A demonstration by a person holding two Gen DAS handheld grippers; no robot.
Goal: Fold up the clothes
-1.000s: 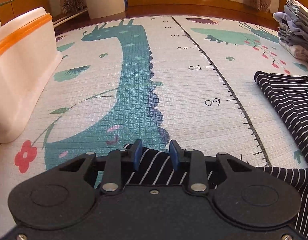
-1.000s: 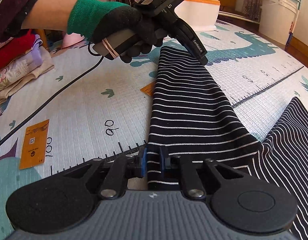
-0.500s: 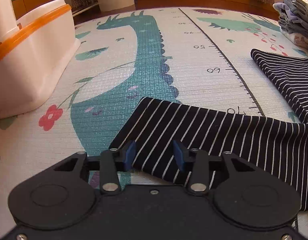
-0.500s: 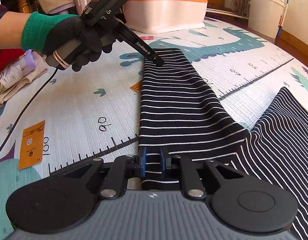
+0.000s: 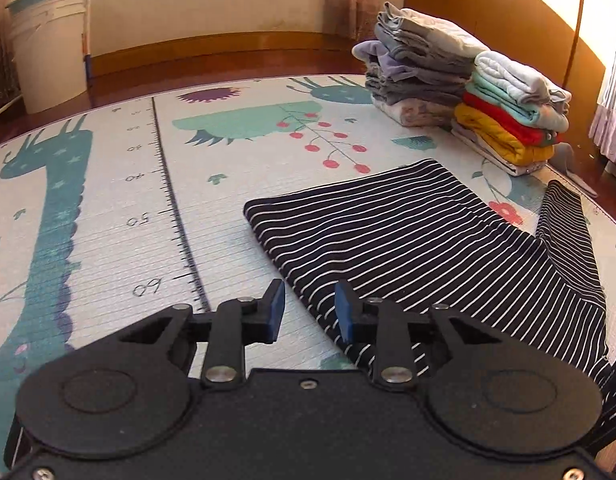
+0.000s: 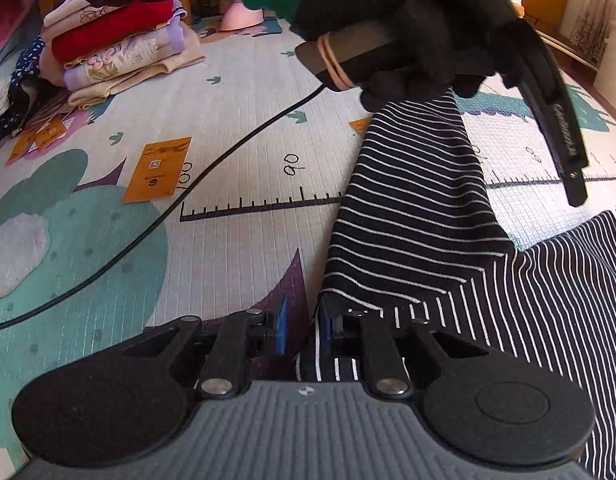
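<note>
The play mat [image 5: 211, 152] carries a printed ruler line [image 5: 175, 216] with hand-style numbers: "40", "50" and "60" read along it in the left wrist view, "90" and "100" in the right wrist view. At ten o'clock in the right wrist view an orange card [image 6: 157, 170] lies beside the "100"; its print is too small to read. Lettering on the left gripper [image 6: 576, 200] arm is blurred.
</note>
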